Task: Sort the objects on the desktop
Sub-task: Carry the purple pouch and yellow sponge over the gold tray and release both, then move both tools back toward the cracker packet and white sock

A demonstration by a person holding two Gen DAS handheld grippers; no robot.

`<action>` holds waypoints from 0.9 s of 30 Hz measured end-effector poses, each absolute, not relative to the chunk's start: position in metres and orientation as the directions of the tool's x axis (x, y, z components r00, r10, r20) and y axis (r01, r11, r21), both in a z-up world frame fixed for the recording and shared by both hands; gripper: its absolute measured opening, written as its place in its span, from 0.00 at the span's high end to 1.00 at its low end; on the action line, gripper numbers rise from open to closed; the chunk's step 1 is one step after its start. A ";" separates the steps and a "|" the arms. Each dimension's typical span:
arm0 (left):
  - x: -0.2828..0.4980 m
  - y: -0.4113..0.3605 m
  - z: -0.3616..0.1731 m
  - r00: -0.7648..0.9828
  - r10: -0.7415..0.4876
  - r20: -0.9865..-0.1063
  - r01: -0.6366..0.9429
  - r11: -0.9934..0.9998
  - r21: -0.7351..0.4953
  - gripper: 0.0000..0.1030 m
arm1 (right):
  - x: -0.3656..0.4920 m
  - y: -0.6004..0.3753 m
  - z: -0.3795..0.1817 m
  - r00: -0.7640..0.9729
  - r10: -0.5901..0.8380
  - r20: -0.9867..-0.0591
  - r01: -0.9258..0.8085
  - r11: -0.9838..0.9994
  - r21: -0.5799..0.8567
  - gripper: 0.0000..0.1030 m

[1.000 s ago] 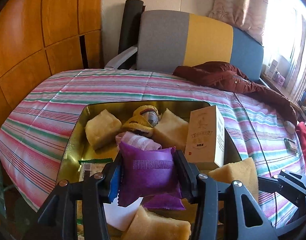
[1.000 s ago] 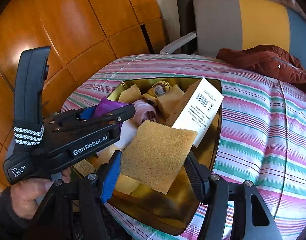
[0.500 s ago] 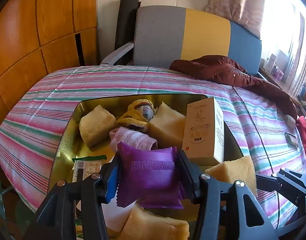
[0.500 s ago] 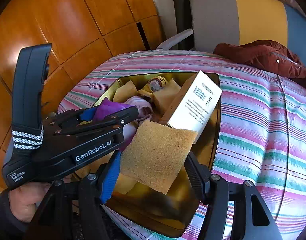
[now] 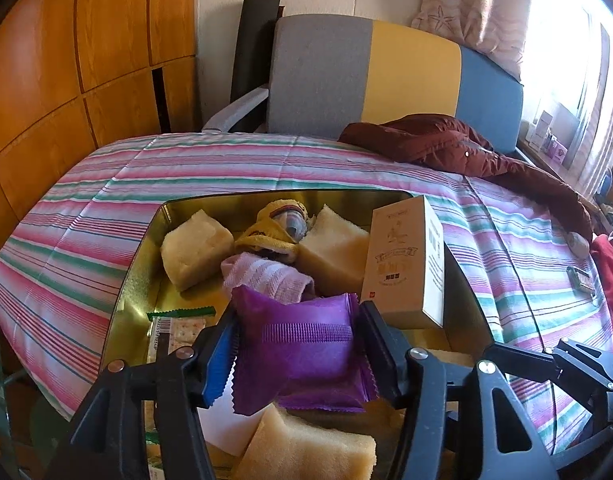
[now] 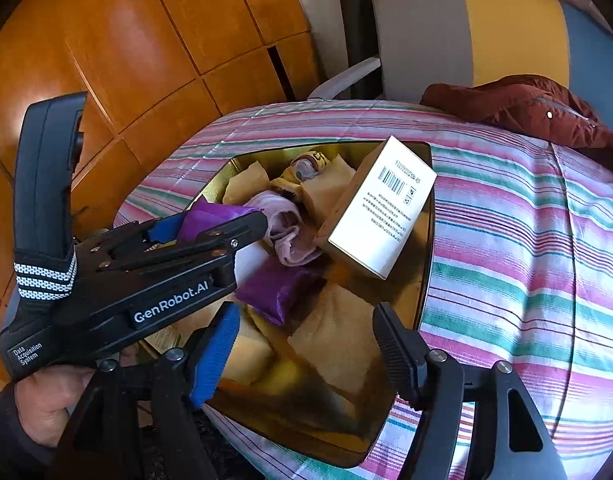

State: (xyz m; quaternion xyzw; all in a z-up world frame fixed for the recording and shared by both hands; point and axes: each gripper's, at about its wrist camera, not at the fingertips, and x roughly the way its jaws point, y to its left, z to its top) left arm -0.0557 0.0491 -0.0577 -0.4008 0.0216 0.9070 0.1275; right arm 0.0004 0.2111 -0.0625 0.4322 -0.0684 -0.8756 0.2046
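My left gripper (image 5: 300, 344) hangs over the near end of a gold tin (image 5: 138, 264) with a puffy purple pouch (image 5: 302, 332) between its pads. Its jaws are opening, and the pads still touch the pouch's sides. In the right wrist view the same pouch (image 6: 210, 216) sits high in the left gripper (image 6: 214, 220). My right gripper (image 6: 306, 340) is opening with nothing between its fingers. A tan sponge (image 6: 334, 336) lies below it in the tin (image 6: 426, 240). A second purple pouch (image 6: 274, 288) lies in the tin.
The tin also holds a white box (image 5: 402, 268) on end, other sponges (image 5: 194, 248), a yellow toy (image 5: 274, 232), a pink striped cloth (image 5: 266, 276) and a snack packet (image 5: 178, 324). A maroon jacket (image 5: 466, 148) lies on the striped tablecloth (image 5: 86, 240). A chair (image 5: 366, 80) stands behind.
The tan sponge has left the right gripper and now lies in the tin. The right jaws have widened. The left jaws have widened around the purple pouch.
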 end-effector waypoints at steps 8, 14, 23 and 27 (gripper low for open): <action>-0.049 0.051 -0.049 -0.656 0.258 -0.709 -0.280 -0.956 -0.089 0.40 | 0.006 0.216 -0.061 -0.554 -0.412 -0.724 0.285 -0.910 0.301 0.27; -0.047 0.048 -0.044 -0.666 0.247 -0.704 -0.266 -0.960 -0.084 0.39 | 0.010 0.214 -0.059 -0.564 -0.404 -0.720 0.287 -0.914 0.287 0.27; -0.040 0.048 -0.031 -0.691 0.235 -0.684 -0.268 -0.962 -0.060 0.38 | 0.015 0.224 -0.055 -0.584 -0.395 -0.710 0.270 -0.919 0.288 0.25; -0.035 0.050 -0.022 -0.706 0.245 -0.665 -0.280 -0.958 -0.055 0.38 | 0.017 0.232 -0.053 -0.596 -0.382 -0.706 0.254 -0.924 0.285 0.25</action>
